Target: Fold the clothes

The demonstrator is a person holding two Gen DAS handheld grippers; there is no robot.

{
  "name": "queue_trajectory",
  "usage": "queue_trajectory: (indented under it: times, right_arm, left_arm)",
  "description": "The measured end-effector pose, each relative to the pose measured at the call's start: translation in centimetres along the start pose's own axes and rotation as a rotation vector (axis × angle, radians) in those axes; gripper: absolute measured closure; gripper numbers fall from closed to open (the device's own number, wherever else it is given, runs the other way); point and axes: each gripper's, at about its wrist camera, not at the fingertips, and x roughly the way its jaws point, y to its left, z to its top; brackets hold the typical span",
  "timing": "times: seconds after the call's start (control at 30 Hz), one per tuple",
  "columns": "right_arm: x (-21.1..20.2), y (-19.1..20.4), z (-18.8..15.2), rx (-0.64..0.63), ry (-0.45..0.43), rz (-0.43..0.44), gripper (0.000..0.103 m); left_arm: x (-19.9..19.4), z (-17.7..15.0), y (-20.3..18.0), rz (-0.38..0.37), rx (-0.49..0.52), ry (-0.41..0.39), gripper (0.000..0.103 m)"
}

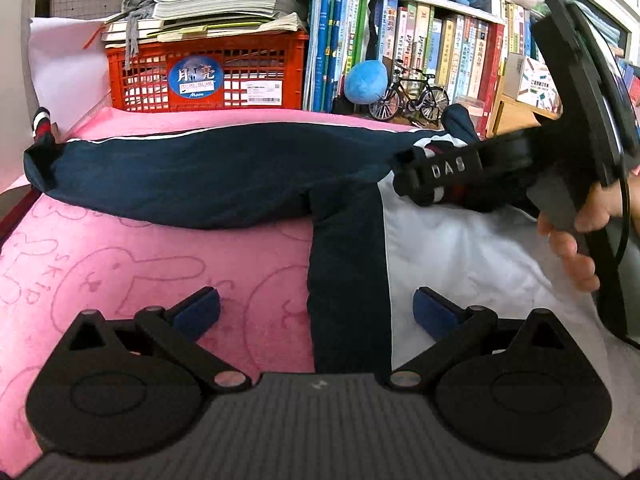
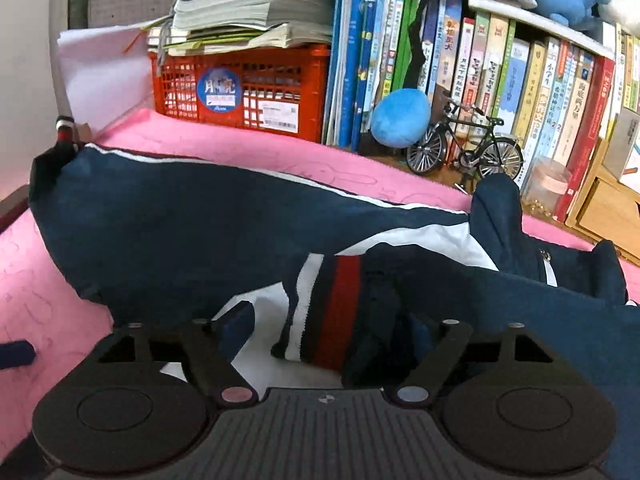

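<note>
While navy-and-white jacket [image 1: 224, 176] lies spread on pink towel [image 1: 120, 264], striped cuff [image 2: 328, 312] sits between spread fingers of right gripper [image 2: 328, 340], unpinched. Left gripper [image 1: 316, 310] open, empty, over navy edge. Next: lay sleeve flat, smooth before folding.

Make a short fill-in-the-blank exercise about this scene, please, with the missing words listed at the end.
1. The navy jacket lies on a ____ towel.
2. Behind the towel stands a red ____ with papers piled on top.
3. A small model ____ stands in front of the books.
4. The jaws of the left tool are ____, holding nothing.

Missing words: pink; crate; bicycle; open
</note>
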Motion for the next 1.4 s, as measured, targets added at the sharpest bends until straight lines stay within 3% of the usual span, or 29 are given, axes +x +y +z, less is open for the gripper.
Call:
queue_trajectory:
  times: [0.17,0.33,0.43,0.53,0.63,0.73,0.83,0.87,1.03,1.13,1.2,1.3,1.4]
  right_arm:
    - [-1.5,-2.7,0.7,0.100,-0.003,0.054,0.002]
    - [-4.6,-5.9,-0.5,0.167,-0.027,0.103,0.000]
    - [-7.2,-8.3,-1.8,0.181,-0.064,0.023,0.000]
    - [-9.9,-10.9,-3.7,0.181,-0.105,-0.079,0.003]
    - [-11.4,-13.1,-6.0,0.185,-0.106,-0.133,0.006]
    - [-12.0,-13.9,-7.8,0.154,-0.075,-0.174,0.007]
    - [-12.5,-14.6,-9.5,0.107,-0.043,-0.225,0.008]
    - [-12.8,-15.0,-10.0,0.090,-0.032,-0.243,0.008]
    - [-13.8,-19.2,-12.6,0.084,0.055,-0.356,0.007]
    - [-14.0,-22.8,-13.8,0.160,0.140,-0.584,0.002]
    - [-15.2,-24.3,-13.8,0.228,0.156,-0.642,0.002]
    - [-16.8,-23.4,-12.9,0.252,0.085,-0.593,0.003]
    - [-17.3,-20.2,-10.6,0.207,-0.012,-0.438,0.002]
  left_arm:
    - [-0.3,-0.5,0.5,-0.014,-0.015,-0.010,0.000]
    - [-0.6,-0.1,1.2,-0.027,-0.031,0.009,0.000]
    - [-1.3,2.0,1.4,-0.015,-0.007,0.018,0.000]
    - [-2.6,5.7,0.1,-0.018,0.033,-0.093,0.000]
    - [-1.5,9.0,-2.6,-0.068,0.060,-0.167,0.000]
    - [2.7,11.2,-6.1,-0.033,0.110,-0.120,0.000]
    - [8.1,10.7,-8.6,0.162,0.230,0.015,0.000]
    - [9.0,10.1,-8.8,0.201,0.249,0.028,0.000]
    - [9.8,8.0,-8.4,0.229,0.281,-0.043,0.000]
    - [9.9,7.9,-8.4,0.233,0.291,-0.059,0.000]
    - [10.0,8.1,-8.0,0.216,0.272,-0.052,0.000]
    - [10.2,8.7,-6.8,0.164,0.210,-0.028,0.000]
    - [10.2,8.8,-6.3,0.136,0.179,-0.016,0.000]
